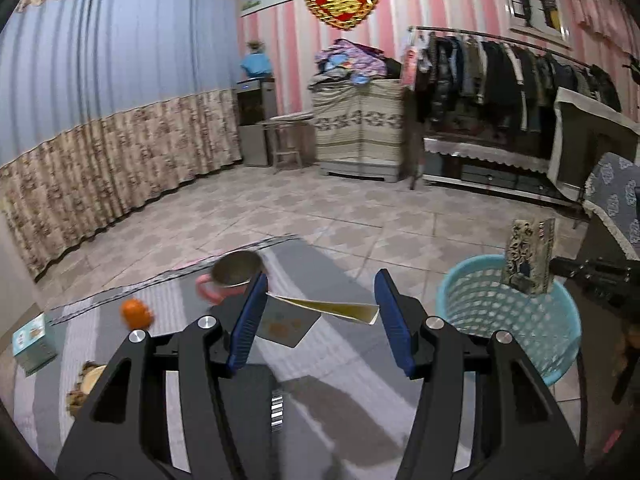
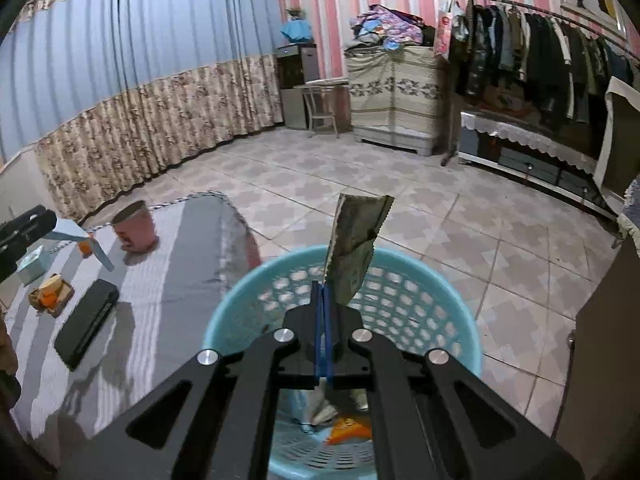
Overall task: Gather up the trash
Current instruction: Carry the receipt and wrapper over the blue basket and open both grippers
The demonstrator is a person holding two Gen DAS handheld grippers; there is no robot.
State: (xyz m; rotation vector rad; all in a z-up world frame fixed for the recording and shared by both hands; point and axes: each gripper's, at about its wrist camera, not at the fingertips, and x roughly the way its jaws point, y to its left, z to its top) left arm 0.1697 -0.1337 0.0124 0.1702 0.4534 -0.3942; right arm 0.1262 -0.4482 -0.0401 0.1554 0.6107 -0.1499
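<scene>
R gripper (image 2: 322,292) is pinched tight on a crinkled foil wrapper (image 2: 354,248), blue pads together w/ no gap; wrapper sticks up & fwd from the tips, tilted a bit right. Directly under & ahead of it sits the blue basket (image 2: 436,280), perforated plastic, on the tile floor (image 2: 460,216); inside, below the gripper body, some trash already lies at the bottom – an orange scrap (image 2: 346,430) & pale paper bits. From the left-wrist view the same wrapper (image 1: 530,258) hangs over the basket (image 1: 464,280) rim, held by the dark R gripper coming in from the right edge. L gripper (image 1: 320,306) is spread wide but w/ a flat card/booklet (image 1: 328,308) spanning tip to tip, its edges touching both blue pads, held level above the bench (image 1: 344,272) (grey-striped cloth). Can't tell how firmly it's gripped. Just below that card a second flat card (image 1: 288,326) lies on the cloth. Ahead-left of the L gripper: pink mug (image 1: 230,276) w/ metal inside, upright. Farther left an orange fruit (image 1: 137,313), then a teal box (image 1: 34,342) near the bench edge; snack pile (image 1: 86,386) close by the left finger base, blurry. In the right-wrist view a black flat case (image 2: 86,322) lies on the bench, well left of the basket. Beyond: curtains, clothes rack, cabinet.
</scene>
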